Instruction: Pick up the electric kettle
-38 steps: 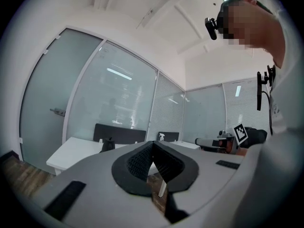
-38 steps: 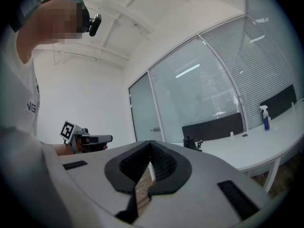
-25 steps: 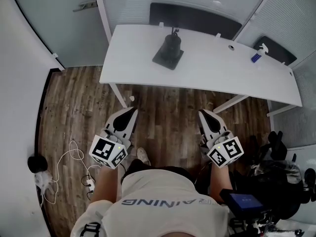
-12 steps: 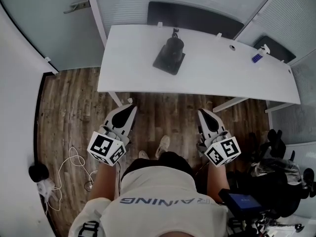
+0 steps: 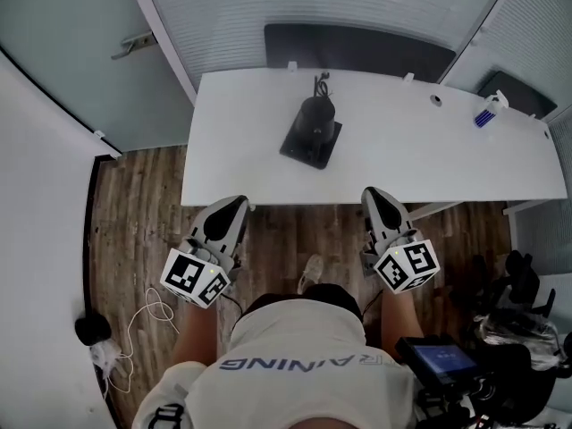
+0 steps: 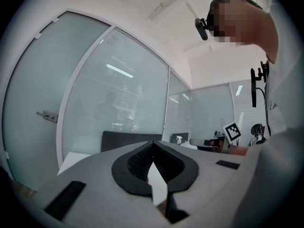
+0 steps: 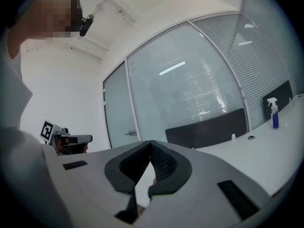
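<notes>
**A:** Black, is it, the electric kettle (image 5: 315,117)? Where does it stand?

**B:** Black, yes. It stands upright on a dark square pad (image 5: 307,148) on the white bench (image 5: 241,150). That puts it about halfway along the bench and toward the far side. A dark cord (image 5: 320,82) sticks up just behind it, on the wall side.

**A:** And the two grippers?

**B:** Both are well apart from the kettle. The left gripper (image 5: 238,202) and the right gripper (image 5: 371,192) are held side by side over the wooden floor (image 5: 143,204), pointing at the bench. In the head view their tips come just to the bench's near edge. The kettle sits farther in, roughly between the lines they point along.

**A:** Are they spread or clenched?

**B:** Clenched, both of them. Each gripper view shows the two jaws meeting at the tip, and nothing is caught between them. Neither one touches the kettle or its pad.

**A:** Anything else on the bench?

**B:** A blue and white spray bottle (image 5: 487,113) stands near the far right end, well away from the kettle. A dark panel (image 5: 357,47) runs along behind the bench, at the foot of a frosted glass wall (image 5: 268,7).

**A:** And on the floor?

**B:** A thin white cable (image 5: 147,315) lies in loose loops at the person's left. One shoe (image 5: 311,271) shows between the grippers, on the wood just short of the bench.
</notes>
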`<control>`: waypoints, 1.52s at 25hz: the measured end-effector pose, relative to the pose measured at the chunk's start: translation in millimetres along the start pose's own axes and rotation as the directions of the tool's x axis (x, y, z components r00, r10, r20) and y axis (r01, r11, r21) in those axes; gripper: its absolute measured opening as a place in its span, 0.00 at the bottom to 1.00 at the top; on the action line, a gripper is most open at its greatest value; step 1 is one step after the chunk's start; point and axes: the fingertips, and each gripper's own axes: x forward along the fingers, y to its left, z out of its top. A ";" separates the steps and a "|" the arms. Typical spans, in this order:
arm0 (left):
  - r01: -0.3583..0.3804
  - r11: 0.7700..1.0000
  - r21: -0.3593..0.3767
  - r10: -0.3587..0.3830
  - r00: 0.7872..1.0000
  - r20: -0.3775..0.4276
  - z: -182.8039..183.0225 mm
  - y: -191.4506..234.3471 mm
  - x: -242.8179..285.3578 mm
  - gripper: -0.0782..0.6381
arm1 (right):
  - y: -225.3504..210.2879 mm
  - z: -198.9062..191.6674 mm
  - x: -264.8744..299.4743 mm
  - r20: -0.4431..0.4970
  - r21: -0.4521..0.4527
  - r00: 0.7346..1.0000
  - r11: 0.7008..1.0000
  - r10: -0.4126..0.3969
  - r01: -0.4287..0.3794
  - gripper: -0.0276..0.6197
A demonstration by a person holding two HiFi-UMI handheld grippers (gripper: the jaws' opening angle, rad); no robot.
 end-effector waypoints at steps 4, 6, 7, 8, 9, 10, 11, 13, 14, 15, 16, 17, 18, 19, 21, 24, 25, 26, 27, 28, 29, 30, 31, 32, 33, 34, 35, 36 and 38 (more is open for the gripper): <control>-0.025 1.000 -0.006 0.025 0.999 -0.021 0.6 13.2 51.4 0.13 | -50.6 13.9 32.8 0.011 -0.004 1.000 1.000 -0.014 0.014 0.05; -0.042 0.999 -0.019 0.041 0.999 -0.032 -4.7 23.4 76.2 0.13 | -72.0 12.2 50.1 0.003 -0.013 1.000 1.000 -0.018 0.018 0.05; -0.049 0.999 -0.023 0.048 0.998 -0.038 -7.6 28.0 86.1 0.13 | -79.8 9.9 58.5 -0.002 -0.015 1.000 1.000 -0.016 0.016 0.05; -0.054 0.998 -0.028 0.053 0.998 -0.043 -10.4 31.2 93.3 0.13 | -85.0 7.2 65.7 -0.008 -0.014 1.000 1.000 -0.012 0.012 0.05; -0.056 0.998 -0.034 0.054 0.997 -0.050 -13.3 33.2 97.8 0.13 | -87.8 4.2 71.4 -0.016 -0.010 1.000 1.000 -0.009 0.009 0.05; -0.056 0.998 -0.038 0.054 0.997 -0.059 -16.2 34.8 100.3 0.13 | -88.5 0.8 75.5 -0.026 -0.005 1.000 1.000 -0.008 0.008 0.05; -0.056 0.998 -0.042 0.054 0.996 -0.067 -19.1 37.0 101.7 0.13 | -87.6 -2.9 78.5 -0.036 -0.001 0.999 1.000 -0.006 0.006 0.05; -0.058 0.997 -0.054 0.054 0.996 -0.075 -23.5 44.6 104.9 0.13 | -84.9 -10.1 84.1 -0.051 -0.004 0.999 1.000 -0.002 0.002 0.05; -0.056 0.997 -0.060 0.052 0.996 -0.075 -25.0 49.6 107.6 0.13 | -84.2 -13.3 87.8 -0.056 -0.006 0.998 1.000 -0.001 0.001 0.05; -0.050 0.997 -0.065 0.045 0.996 -0.074 -26.1 54.9 110.6 0.13 | -83.4 -16.2 92.2 -0.059 -0.009 0.998 1.000 -0.003 0.002 0.05; -0.038 0.997 -0.069 0.033 0.997 -0.073 -26.9 60.4 113.2 0.13 | -81.8 -18.7 97.0 -0.061 -0.012 0.998 1.000 -0.007 0.006 0.05; -0.022 0.997 -0.071 0.017 0.997 -0.074 -27.6 66.3 115.2 0.13 | -79.2 -21.0 102.0 -0.061 -0.019 0.998 1.000 -0.014 0.013 0.05; -0.005 0.997 -0.072 0.000 0.997 -0.076 -28.4 72.5 116.7 0.13 | -75.9 -23.0 107.0 -0.058 -0.031 0.998 0.999 -0.024 0.022 0.05; 0.011 0.998 -0.070 -0.016 0.997 -0.078 -29.0 79.1 118.0 0.13 | -72.7 -24.9 111.9 -0.056 -0.046 0.998 0.998 -0.036 0.034 0.05; 0.037 0.997 -0.065 -0.042 0.996 -0.084 -29.6 92.8 120.6 0.13 | -67.4 -31.3 122.0 -0.063 -0.063 0.996 0.996 -0.063 0.059 0.07; 0.058 0.996 -0.062 -0.064 0.993 -0.094 -33.3 114.0 120.4 0.13 | -62.0 -50.4 139.6 -0.092 -0.076 0.989 0.991 -0.118 0.111 0.18; 0.061 0.996 -0.063 -0.068 0.992 -0.104 -37.4 120.9 118.6 0.13 | -61.6 -58.9 146.4 -0.102 -0.085 0.984 0.987 -0.145 0.136 0.23; 0.062 0.996 -0.067 -0.070 0.991 -0.116 -42.7 127.7 115.6 0.13 | -61.9 -68.3 153.6 -0.110 -0.096 0.979 0.982 -0.173 0.163 0.30; 0.060 0.996 -0.073 -0.069 0.989 -0.129 -48.5 134.7 111.5 0.13 | -62.5 -78.4 160.7 -0.117 -0.108 0.972 0.976 -0.201 0.189 0.33; 0.053 0.995 -0.081 -0.064 0.988 -0.140 -53.8 141.7 106.7 0.13 | -63.5 -88.9 167.5 -0.125 -0.122 0.965 0.969 -0.229 0.214 0.35; 0.044 0.995 -0.091 -0.057 0.987 -0.147 -58.0 148.6 101.8 0.13 | -65.3 -99.7 173.7 -0.134 -0.138 0.958 0.962 -0.255 0.236 0.37; 0.033 0.994 -0.101 -0.048 0.987 -0.152 -61.3 154.7 97.4 0.13 | -68.0 -110.7 179.3 -0.146 -0.149 0.949 0.955 -0.278 0.257 0.38; 0.024 0.994 -0.107 -0.041 0.987 -0.156 -64.0 159.8 94.2 0.13 | -71.7 -121.5 184.4 -0.159 -0.153 0.941 0.949 -0.298 0.274 0.39; 0.018 0.994 -0.110 -0.036 0.987 -0.159 -66.5 163.4 92.3 0.13 | -76.2 -131.6 189.2 -0.173 -0.152 0.934 0.945 -0.312 0.288 0.39; 0.015 0.994 -0.111 -0.033 0.986 -0.163 -68.8 166.0 91.4 0.13 | -80.8 -140.7 193.9 -0.185 -0.151 0.928 0.942 -0.324 0.299 0.39; 0.013 0.994 -0.112 -0.031 0.986 -0.166 -71.1 168.1 91.2 0.13 | -85.1 -148.8 198.6 -0.195 -0.154 0.922 0.939 -0.333 0.307 0.39; 0.010 0.993 -0.115 -0.030 0.985 -0.168 -73.3 170.1 91.2 0.13 | -88.7 -156.1 203.3 -0.202 -0.162 0.918 0.936 -0.342 0.313 0.39; 0.007 0.993 -0.118 -0.028 0.985 -0.169 -75.3 171.9 91.3 0.13 | -91.7 -162.5 207.8 -0.208 -0.173 0.913 0.931 -0.352 0.320 0.39; 0.003 0.992 -0.125 -0.025 0.985 -0.170 -78.6 174.8 91.3 0.13 | -97.4 -173.1 215.8 -0.212 -0.191 0.902 0.921 -0.376 0.340 0.39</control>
